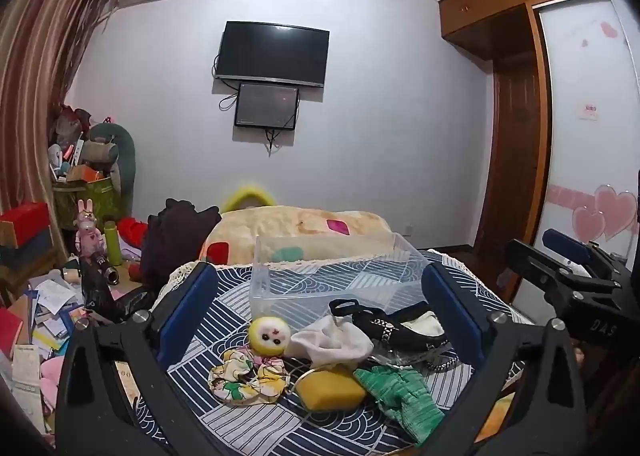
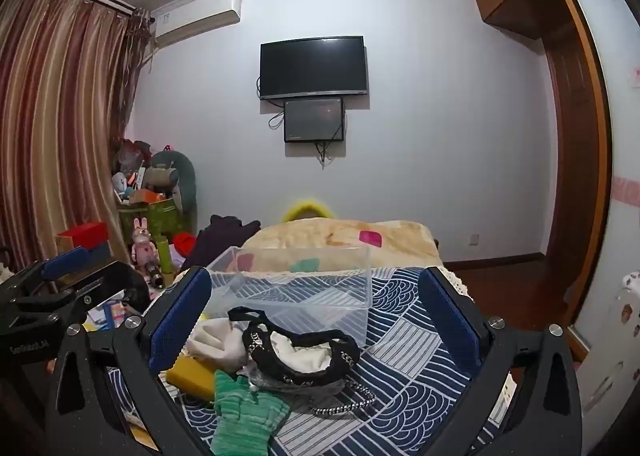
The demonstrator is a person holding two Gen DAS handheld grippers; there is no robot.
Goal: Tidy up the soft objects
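The yellow sponge (image 2: pixel 191 375) is partly covered by the green glove (image 2: pixel 244 416) and the left finger pad in the right wrist view. The doll (image 1: pixel 269 336) is seen only as a head; its body is hidden under the floral scrunchie (image 1: pixel 248 378). The yellow object (image 1: pixel 250 196) behind the bedding is blurred and cannot be identified
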